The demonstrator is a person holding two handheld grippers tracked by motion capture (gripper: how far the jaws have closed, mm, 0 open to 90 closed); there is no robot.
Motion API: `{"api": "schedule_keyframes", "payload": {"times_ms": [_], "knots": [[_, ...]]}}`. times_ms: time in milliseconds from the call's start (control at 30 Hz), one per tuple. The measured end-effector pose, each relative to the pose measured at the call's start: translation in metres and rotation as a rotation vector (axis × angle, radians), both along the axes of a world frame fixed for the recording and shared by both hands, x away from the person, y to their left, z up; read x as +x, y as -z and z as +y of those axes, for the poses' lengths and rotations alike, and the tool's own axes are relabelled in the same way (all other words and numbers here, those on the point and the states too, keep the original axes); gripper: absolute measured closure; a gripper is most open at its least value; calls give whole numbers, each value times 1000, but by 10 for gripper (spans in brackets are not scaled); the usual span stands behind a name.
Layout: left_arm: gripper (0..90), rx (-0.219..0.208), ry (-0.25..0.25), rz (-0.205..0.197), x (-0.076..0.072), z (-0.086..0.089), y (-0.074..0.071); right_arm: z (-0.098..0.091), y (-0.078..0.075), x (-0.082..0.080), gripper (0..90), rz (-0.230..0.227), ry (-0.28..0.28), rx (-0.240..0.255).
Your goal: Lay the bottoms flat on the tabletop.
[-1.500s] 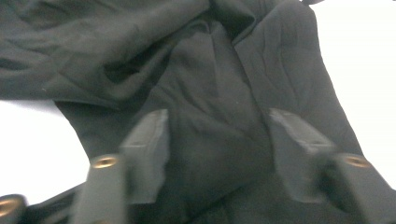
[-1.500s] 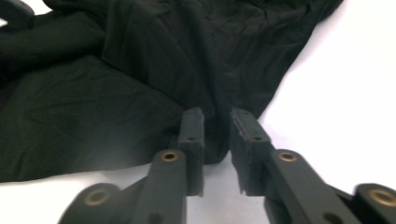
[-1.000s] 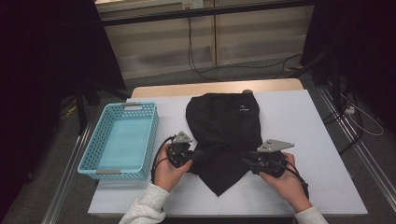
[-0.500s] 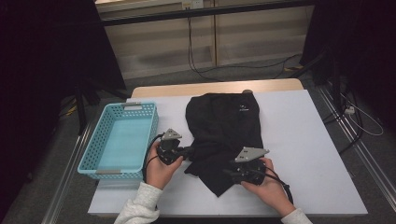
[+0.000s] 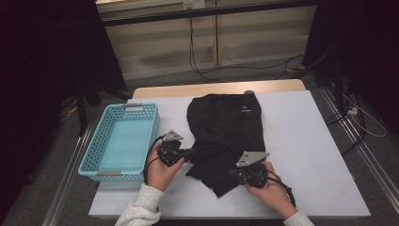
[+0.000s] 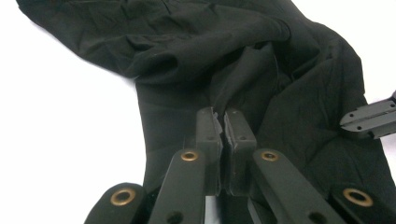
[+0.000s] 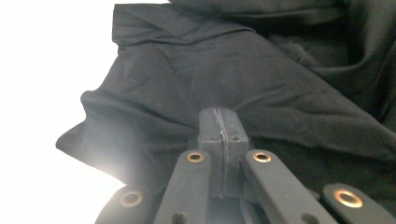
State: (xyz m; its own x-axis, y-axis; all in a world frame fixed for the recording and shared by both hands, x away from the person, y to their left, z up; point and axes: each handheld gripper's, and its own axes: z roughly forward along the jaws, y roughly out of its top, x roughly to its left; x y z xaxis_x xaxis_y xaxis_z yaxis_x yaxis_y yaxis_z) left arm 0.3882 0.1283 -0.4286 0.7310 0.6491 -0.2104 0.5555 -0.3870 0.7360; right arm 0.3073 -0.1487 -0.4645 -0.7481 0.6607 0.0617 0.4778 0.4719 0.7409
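Right now a black garment (image 5: 226, 132) is lying crumpled across the middle of the white counter (image 5: 310, 155), its lower part bunched toward the person's side. The left tool (image 5: 188, 153) is gripping the cloth at its left edge, jaws pinched tight on a fold, as the left gripper view shows (image 6: 223, 122). The right tool (image 5: 231, 172) has just been closing and is now clamping the lower hem (image 7: 219, 122). A light blue basket (image 5: 101, 157) is sitting just left of the left hand (image 5: 162, 169).
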Motion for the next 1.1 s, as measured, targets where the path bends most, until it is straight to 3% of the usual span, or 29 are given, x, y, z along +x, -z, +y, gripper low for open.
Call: {"api": "schedule_keyframes", "payload": {"times_ms": [167, 500, 733, 1100], "knots": [[865, -2, -19, -17, 1, 5, -5, -14, -1, -3, 900, 30, 13, 17], [866, -25, -65, -29, 4, 17, -14, -41, -7, -16, 900, 25, 49, 32], [868, -32, -109, -49, 5, 28, -21, -59, -11, -14, 900, 12, 102, 61], [857, -14, -103, -39, 6, 27, -16, -62, -9, -12, 900, 8, 111, 67]]}}
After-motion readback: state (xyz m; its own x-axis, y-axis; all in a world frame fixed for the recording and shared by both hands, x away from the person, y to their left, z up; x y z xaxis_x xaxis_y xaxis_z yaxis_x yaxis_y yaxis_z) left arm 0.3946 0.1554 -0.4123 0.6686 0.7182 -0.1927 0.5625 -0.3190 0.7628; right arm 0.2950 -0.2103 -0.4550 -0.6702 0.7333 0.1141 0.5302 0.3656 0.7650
